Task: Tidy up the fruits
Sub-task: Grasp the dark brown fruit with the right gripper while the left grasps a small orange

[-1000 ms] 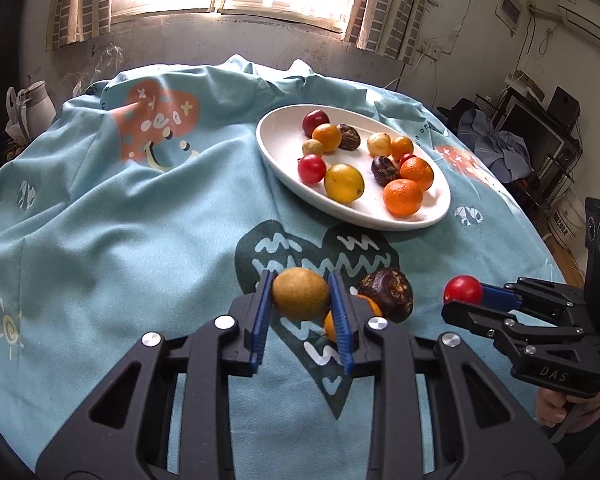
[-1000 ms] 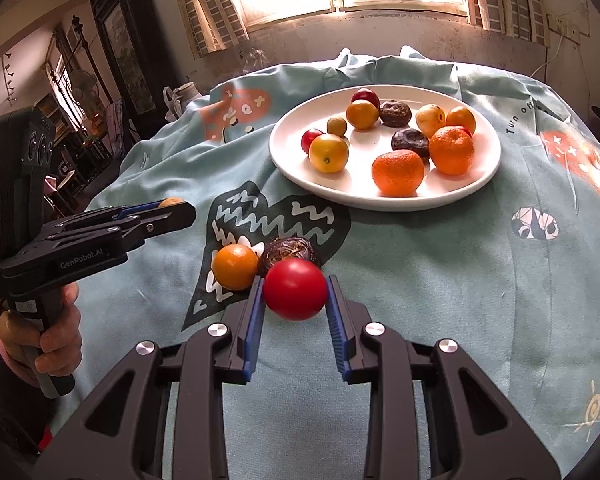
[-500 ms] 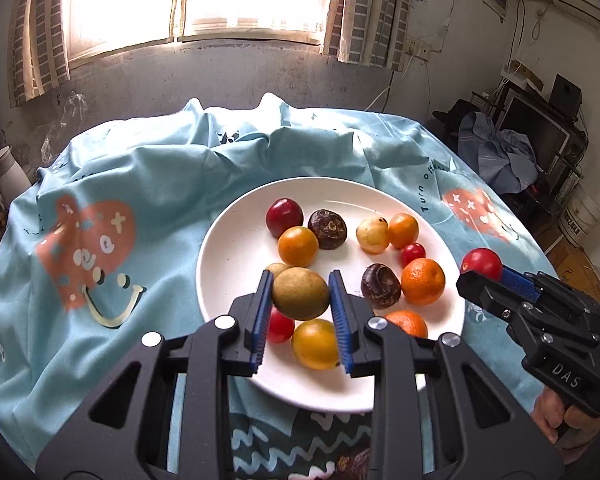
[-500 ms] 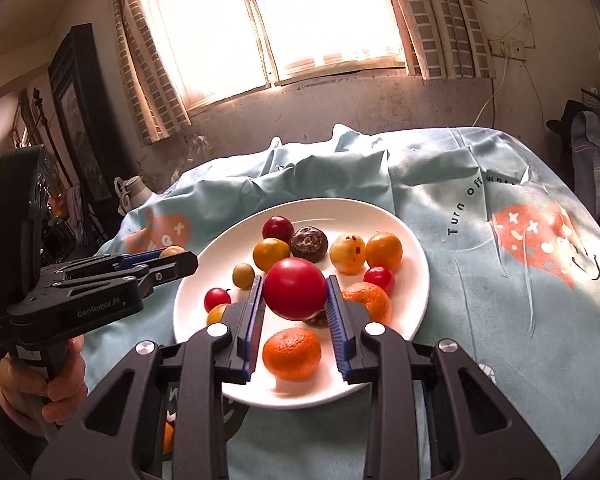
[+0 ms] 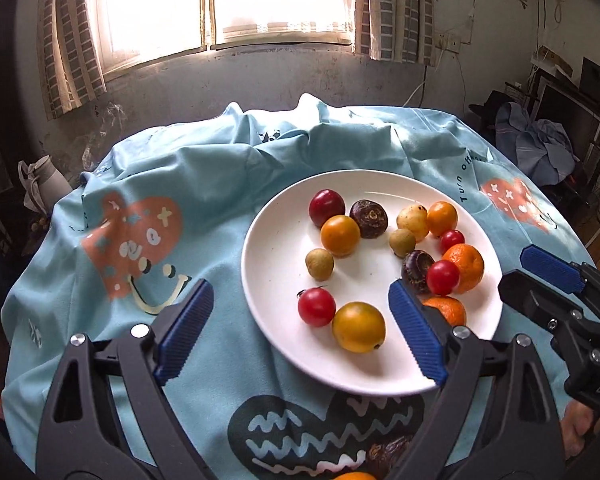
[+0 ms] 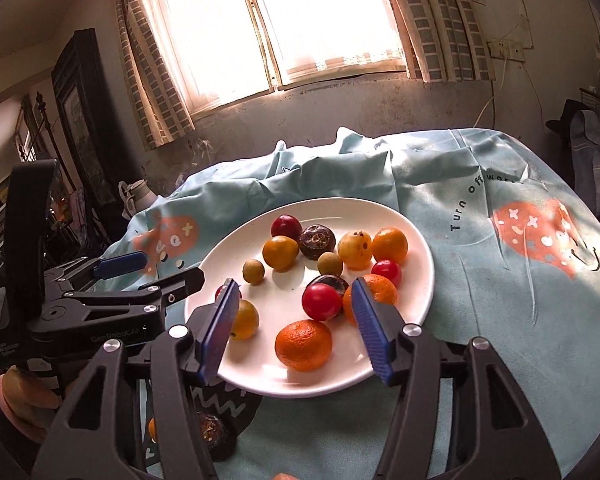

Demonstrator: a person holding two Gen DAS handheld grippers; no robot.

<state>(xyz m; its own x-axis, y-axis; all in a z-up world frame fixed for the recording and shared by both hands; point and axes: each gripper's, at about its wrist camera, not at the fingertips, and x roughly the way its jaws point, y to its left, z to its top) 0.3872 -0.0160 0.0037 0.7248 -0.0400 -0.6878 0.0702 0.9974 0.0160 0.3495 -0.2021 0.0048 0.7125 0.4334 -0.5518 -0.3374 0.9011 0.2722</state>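
Observation:
A white plate (image 5: pixel 284 344) (image 6: pixel 416 304) on the blue cloth holds several small fruits. My left gripper (image 5: pixel 300 328) is open and empty, low over the plate's near edge. A brown-green fruit (image 5: pixel 402 242) lies mid-plate. My right gripper (image 6: pixel 290 316) is open and empty over the plate; a red tomato (image 6: pixel 321 301) lies just beyond its fingers, also in the left wrist view (image 5: pixel 443 277). A dark wrinkled fruit (image 6: pixel 210 426) and an orange one (image 5: pixel 354 476) remain on the cloth, nearer than the plate.
The blue tablecloth (image 5: pixel 148 184) is bunched in folds behind the plate. A pale kettle (image 5: pixel 40 184) stands off the table's far left. The right gripper's body (image 5: pixel 560 300) shows at the left view's right edge.
Both grippers have opened and let their fruits go onto the plate: the brown-green fruit from the left, the red tomato from the right. The left gripper has shifted leftward.

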